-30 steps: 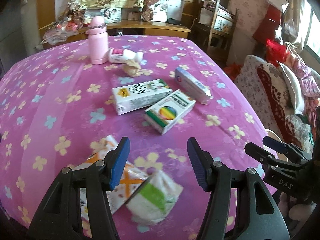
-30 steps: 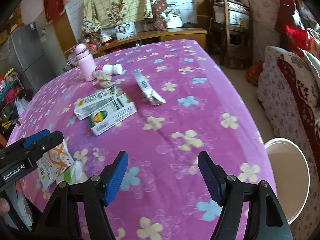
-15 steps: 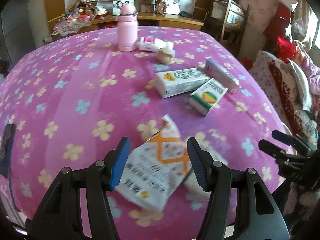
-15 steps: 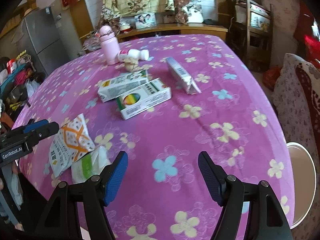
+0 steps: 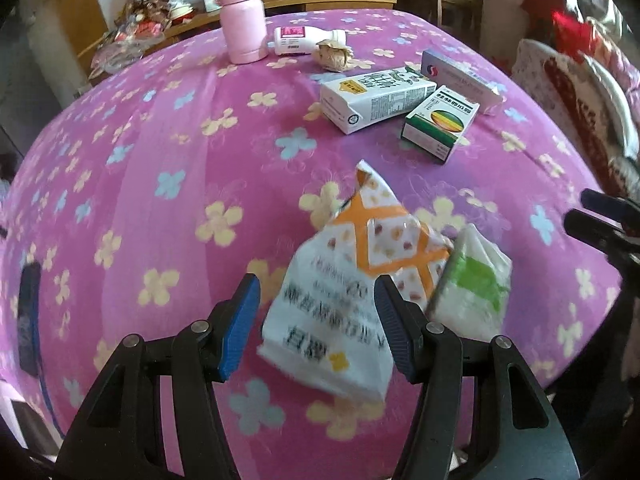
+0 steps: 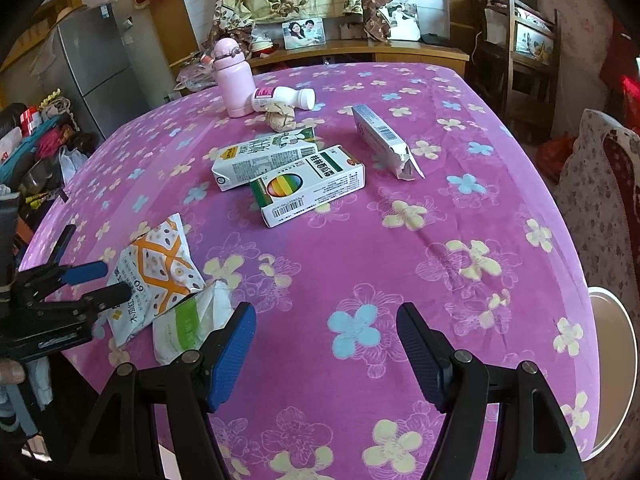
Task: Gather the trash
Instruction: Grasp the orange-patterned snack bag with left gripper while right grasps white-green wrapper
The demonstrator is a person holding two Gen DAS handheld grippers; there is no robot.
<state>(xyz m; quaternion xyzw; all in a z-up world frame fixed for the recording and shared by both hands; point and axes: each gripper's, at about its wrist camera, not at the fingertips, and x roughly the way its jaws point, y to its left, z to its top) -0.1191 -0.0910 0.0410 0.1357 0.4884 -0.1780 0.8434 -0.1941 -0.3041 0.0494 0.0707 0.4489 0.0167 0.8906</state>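
Fingers of the left gripper (image 5: 316, 312), still wide, now straddle the orange-patterned wrapper (image 5: 352, 280).

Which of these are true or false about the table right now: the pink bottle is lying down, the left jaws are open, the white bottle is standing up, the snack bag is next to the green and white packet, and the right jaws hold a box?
1. The pink bottle is lying down. False: it stands upright.
2. The left gripper has open jaws. True.
3. The white bottle stands upright. False: it lies on its side beside the pink bottle.
4. The orange snack bag lies next to the green and white packet. True.
5. The right gripper holds a box. False: its jaws are open and empty over the tablecloth.
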